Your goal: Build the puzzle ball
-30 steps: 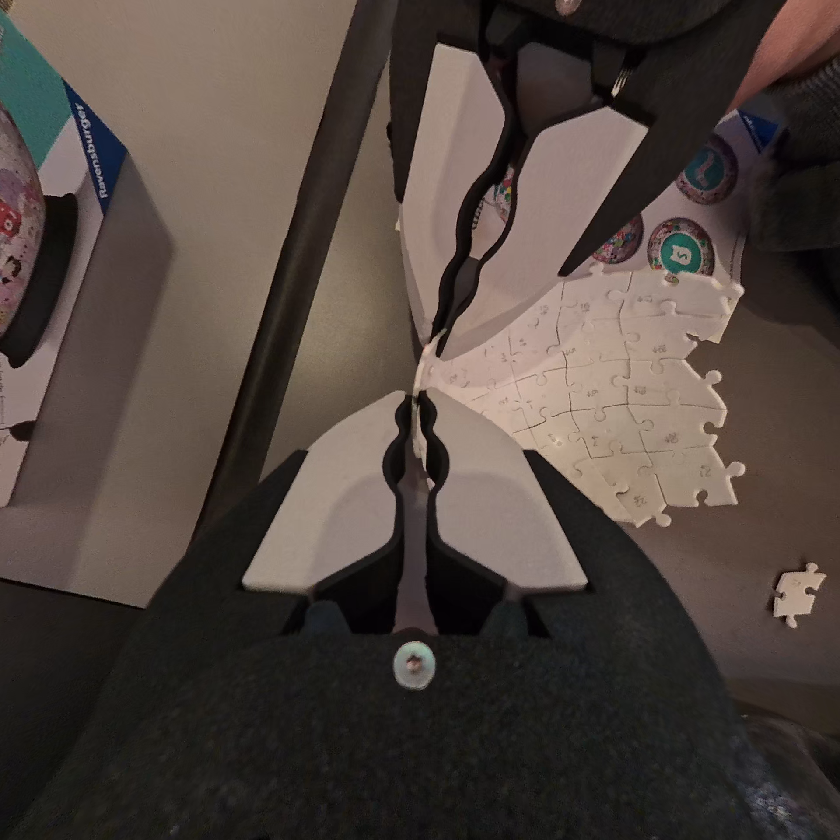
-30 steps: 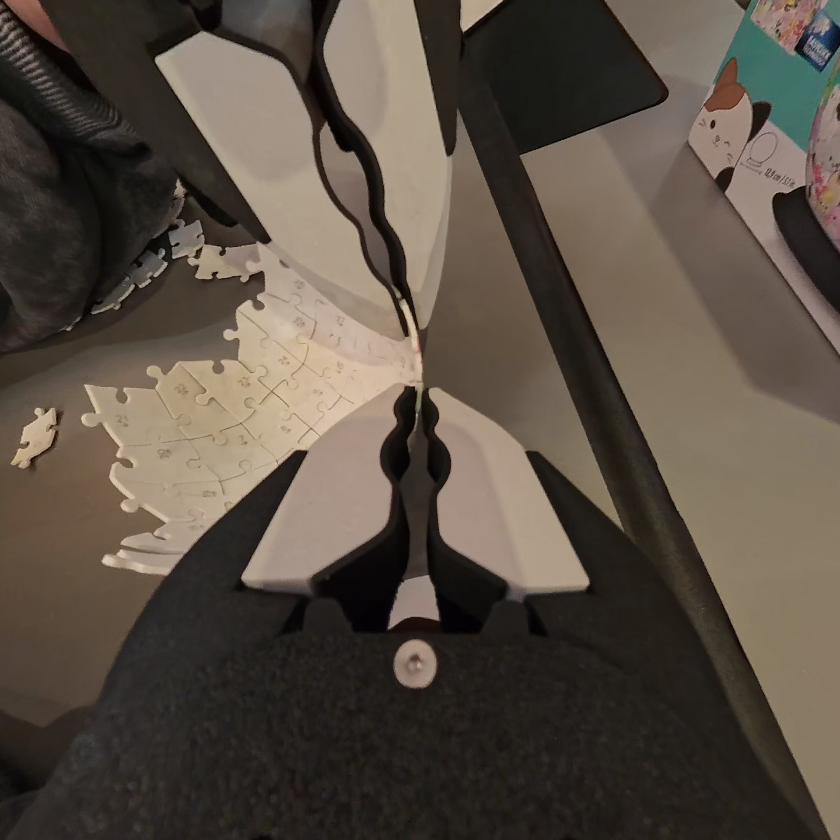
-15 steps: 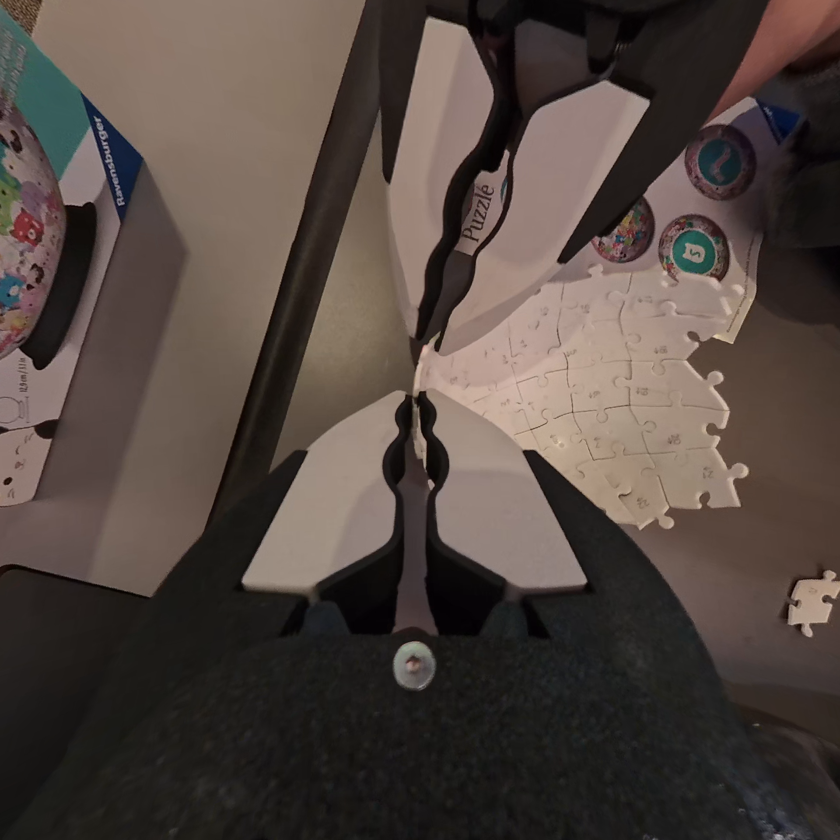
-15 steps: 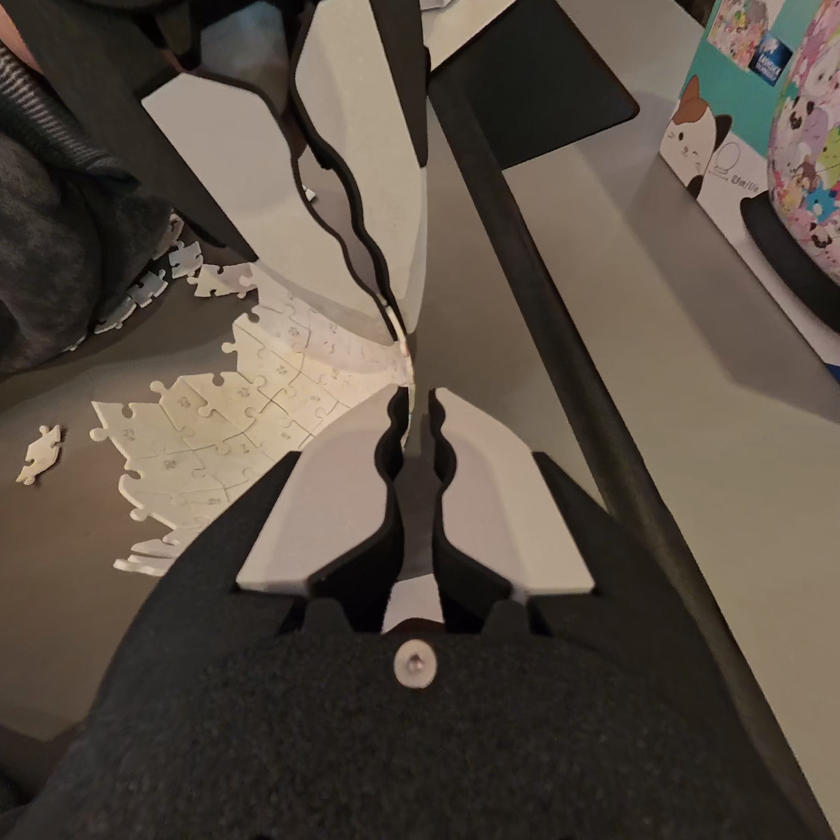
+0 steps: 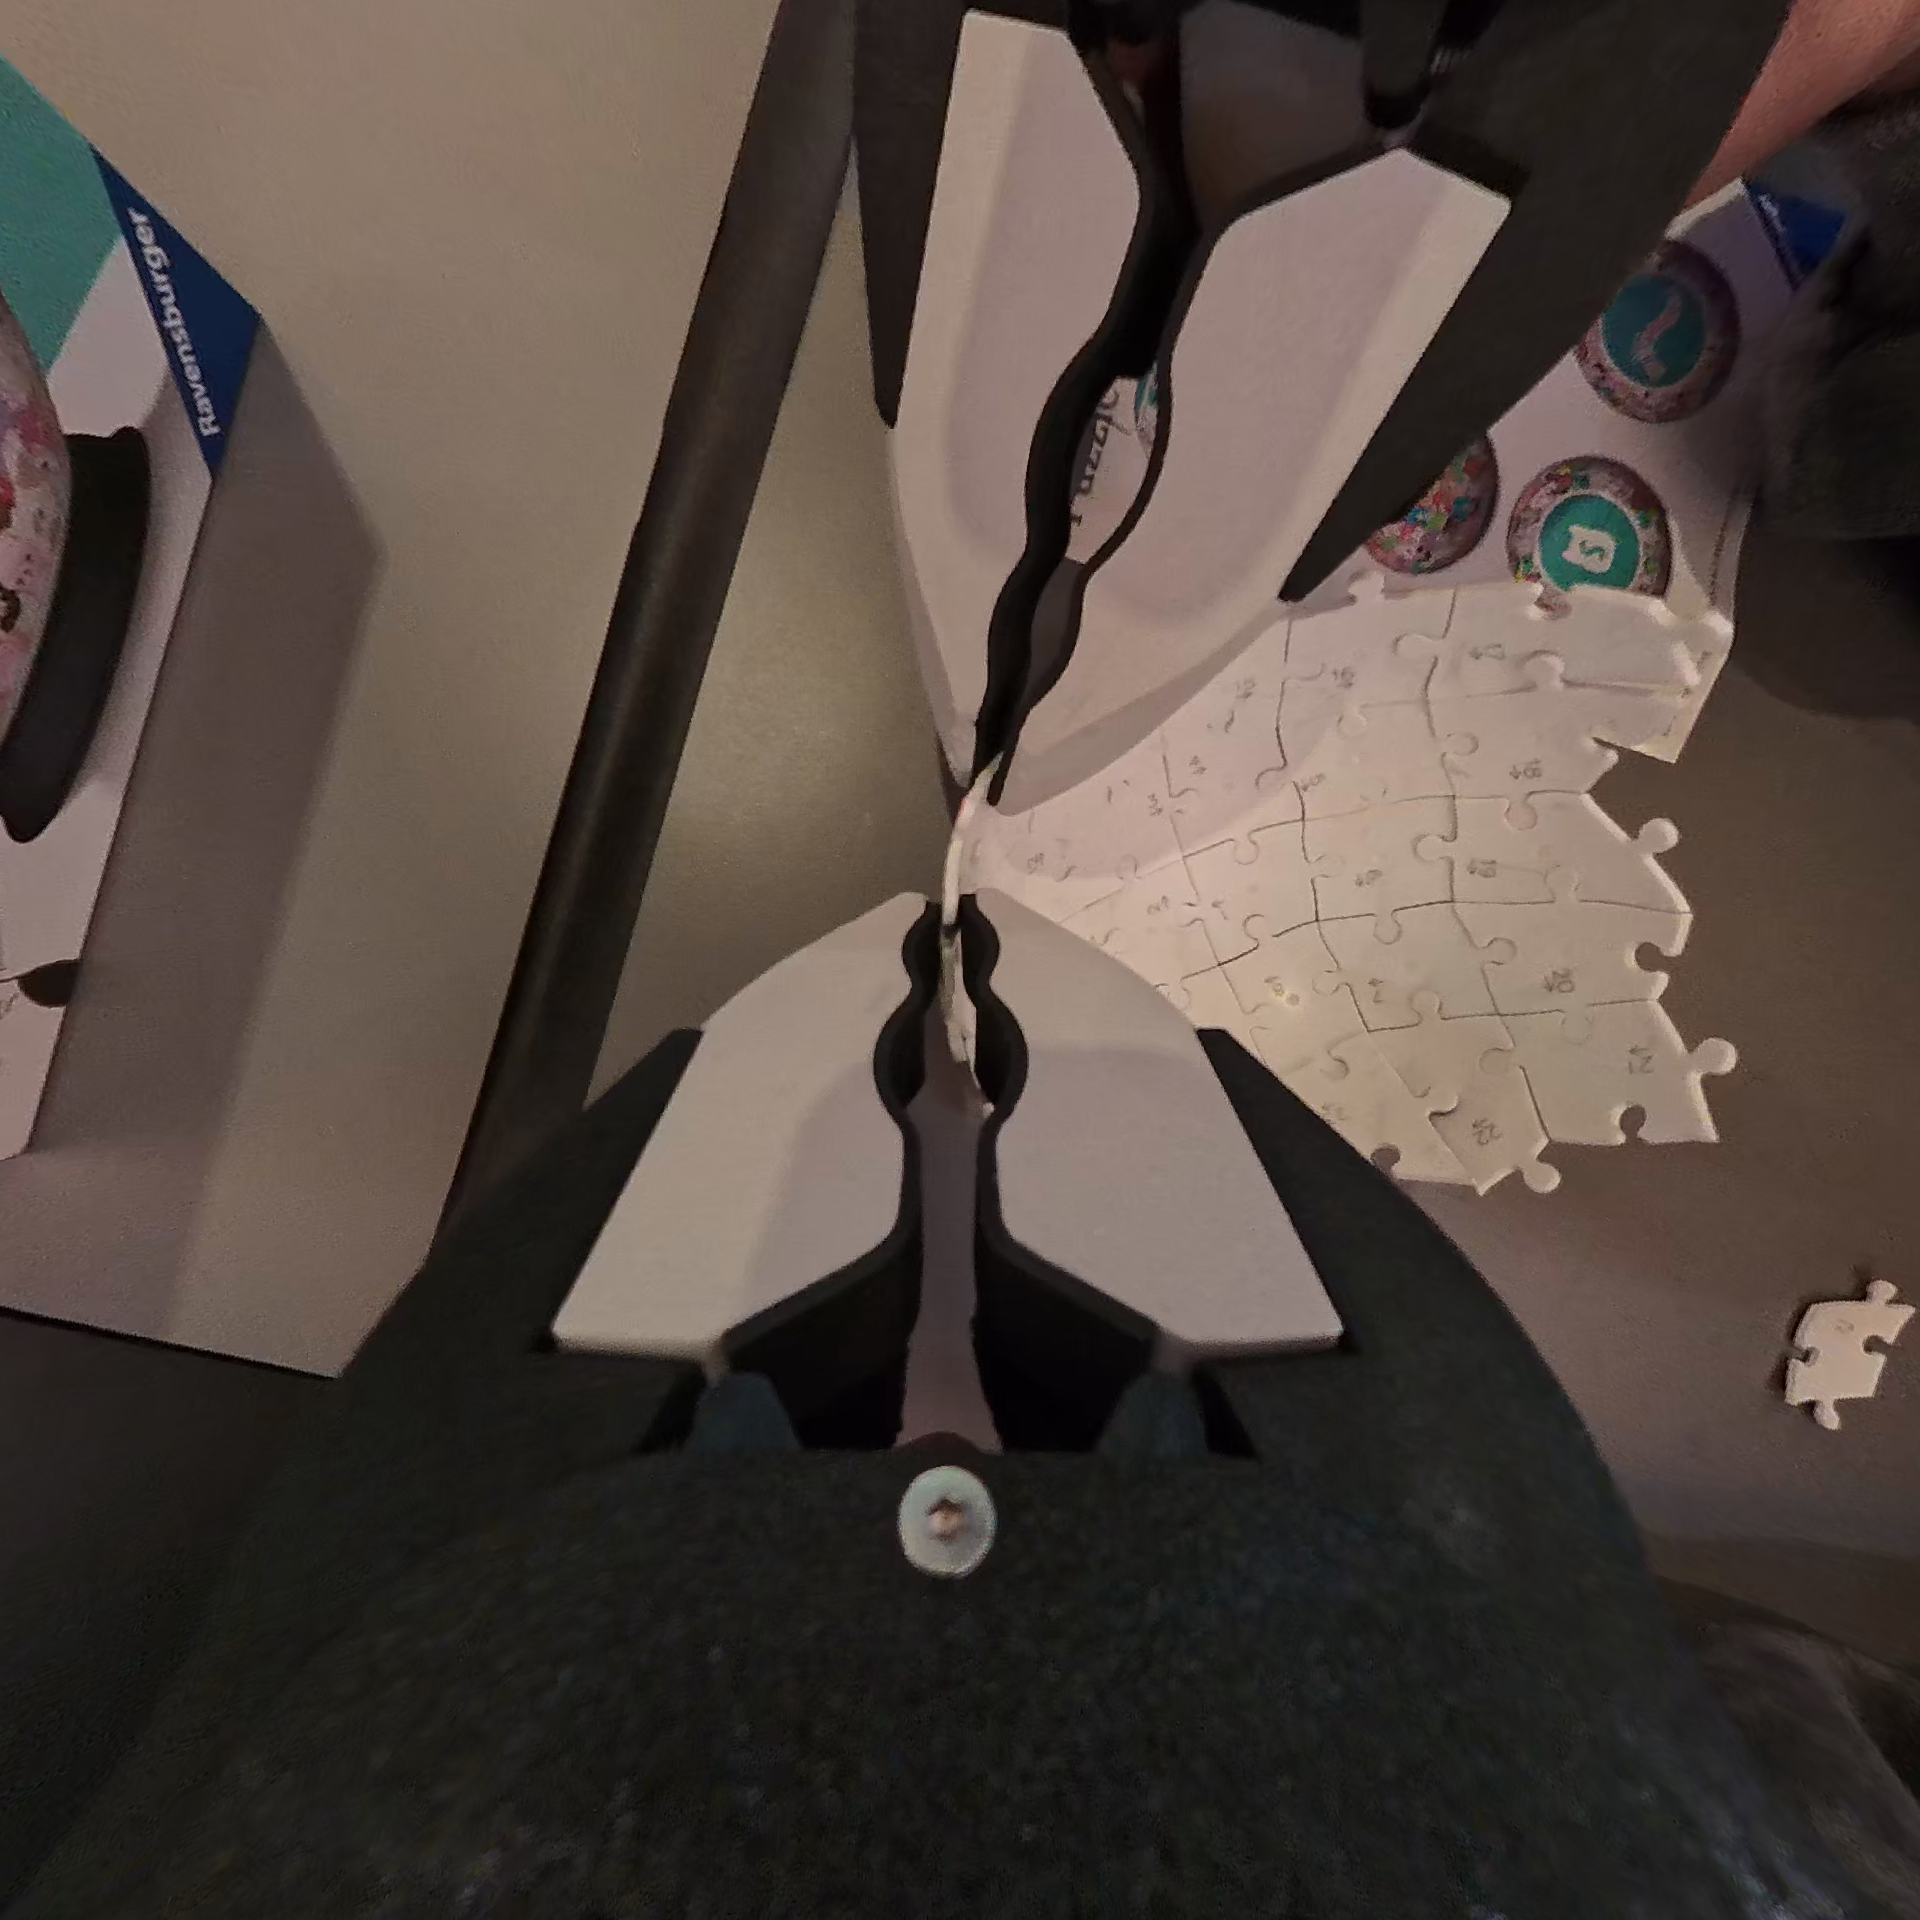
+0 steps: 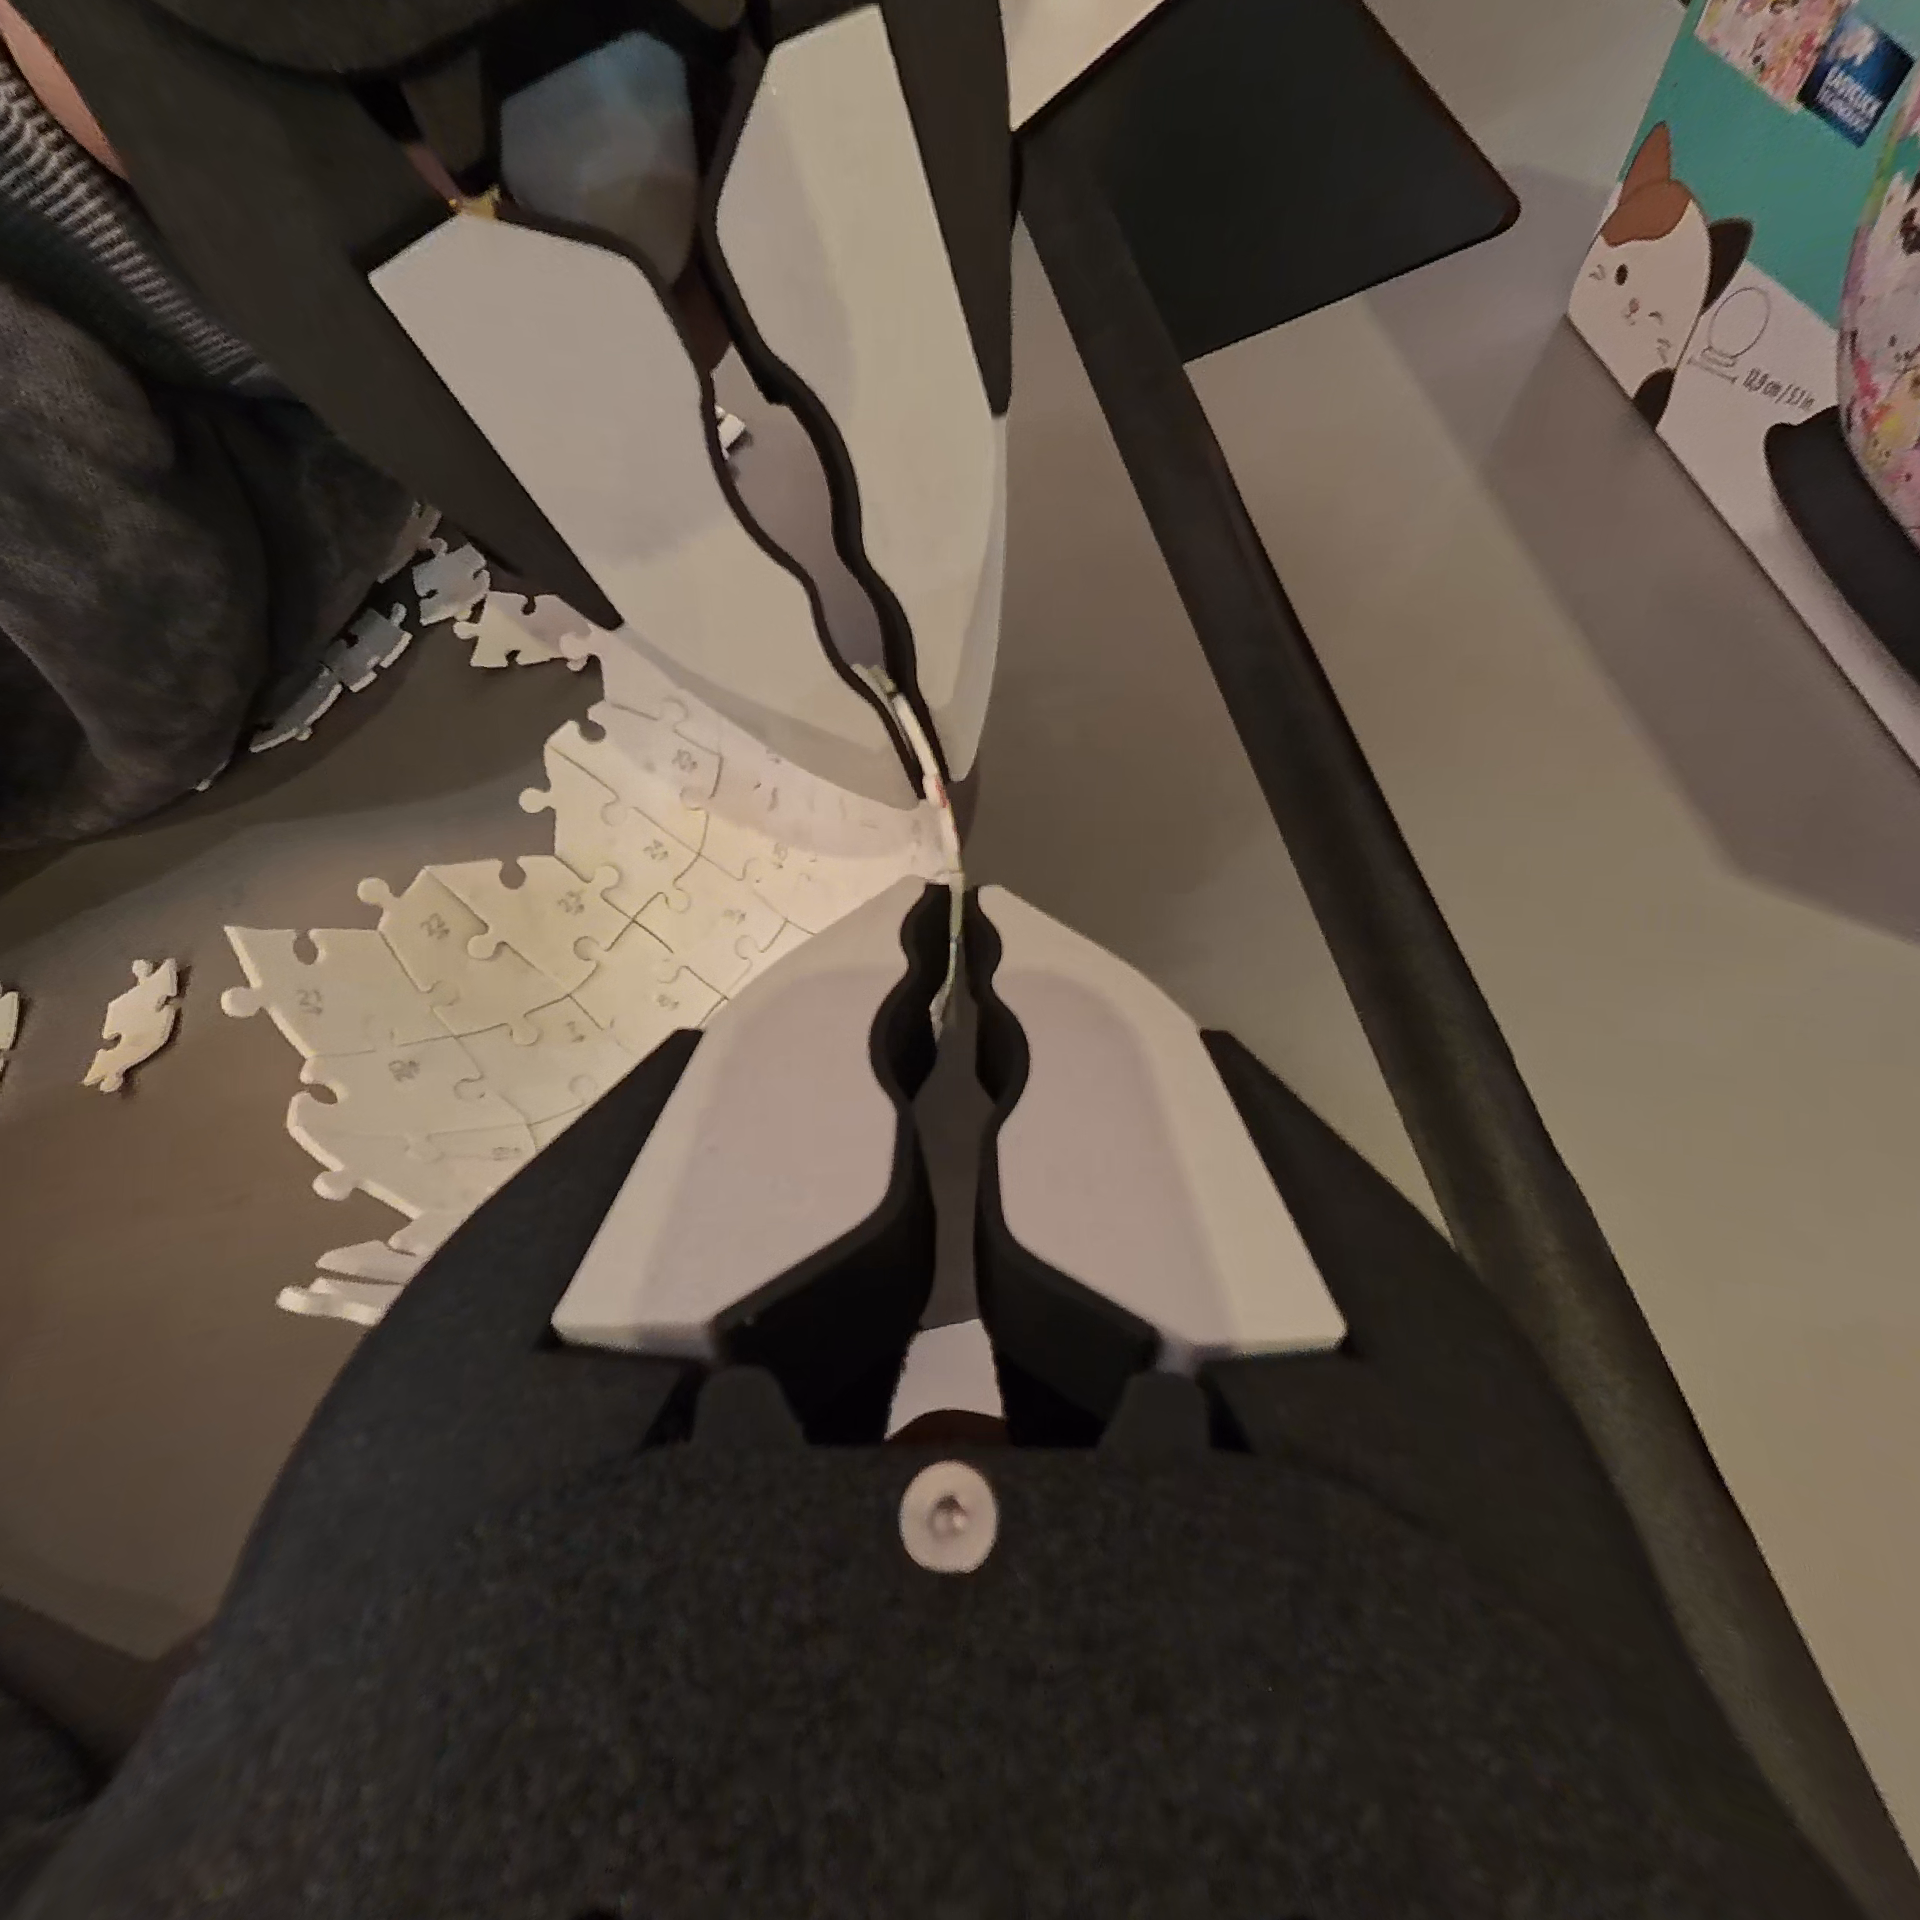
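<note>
The left tool (image 5: pixel 951 914) is closed on the rim of a curved sheet of joined white puzzle pieces (image 5: pixel 1455 894). The right tool (image 6: pixel 951 899) faces it tip to tip, closed on the same rim just beside it. The sheet is held on edge, its pale numbered back showing, above the grey desk (image 6: pixel 1455 727). One loose puzzle piece (image 5: pixel 1844 1361) lies on the desk well apart from the sheet. The puzzle box (image 6: pixel 1787 312) stands near a desk edge, beyond a dark bar (image 6: pixel 1299 779).
</note>
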### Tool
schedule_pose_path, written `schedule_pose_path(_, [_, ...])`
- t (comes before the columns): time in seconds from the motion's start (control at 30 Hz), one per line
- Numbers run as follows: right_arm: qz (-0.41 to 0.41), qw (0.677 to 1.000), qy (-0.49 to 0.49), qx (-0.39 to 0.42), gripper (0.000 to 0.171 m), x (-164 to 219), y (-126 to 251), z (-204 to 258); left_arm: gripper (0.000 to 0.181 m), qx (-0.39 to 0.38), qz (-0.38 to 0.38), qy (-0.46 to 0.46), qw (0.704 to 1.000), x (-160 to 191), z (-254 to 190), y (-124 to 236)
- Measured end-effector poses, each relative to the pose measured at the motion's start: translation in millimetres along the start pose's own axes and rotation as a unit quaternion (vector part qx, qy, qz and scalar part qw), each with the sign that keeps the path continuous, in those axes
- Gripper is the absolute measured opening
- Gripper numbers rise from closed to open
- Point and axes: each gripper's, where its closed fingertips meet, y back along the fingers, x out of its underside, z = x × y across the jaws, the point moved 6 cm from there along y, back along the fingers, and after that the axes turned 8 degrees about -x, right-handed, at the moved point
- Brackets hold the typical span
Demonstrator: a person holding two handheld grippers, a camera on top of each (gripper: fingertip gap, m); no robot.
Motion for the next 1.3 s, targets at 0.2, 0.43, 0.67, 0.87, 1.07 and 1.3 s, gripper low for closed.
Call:
schedule_pose_path(0.2, [-0.002,1.0,-0.007,-0.006,0.002,1.0,0.5,-0.4,0.003,-0.012,0.001,-0.018,1.0,-1.0,-1.6,-0.2])
schedule_pose_path(0.43, [-0.005,1.0,-0.003,-0.003,0.002,0.3,0.3,-0.7,0.003,-0.025,0.0,-0.029,0.999,-0.7,-2.7,0.6])
schedule_pose_path(0.67, [-0.017,1.0,0.0,0.014,0.017,-2.6,3.4,-2.4,0.015,-0.017,-0.011,-0.011,1.0,-0.9,-0.9,6.3])
schedule_pose_path(0.87, [-0.089,0.992,0.023,0.09,0.021,-27.4,46.4,7.0,0.031,-0.062,-0.12,0.026,0.991,-18.7,5.7,69.5])
schedule_pose_path(1.07, [-0.187,0.942,0.077,0.267,0.034,-85.4,114.4,64.4,0.059,-0.174,-0.241,0.036,0.954,-38.5,-5.2,154.6])
schedule_pose_path(1.3, [-0.105,0.948,0.004,0.299,0.035,-53.4,82.4,93.5,0.065,-0.198,-0.217,0.085,0.952,-17.7,-26.5,196.8])
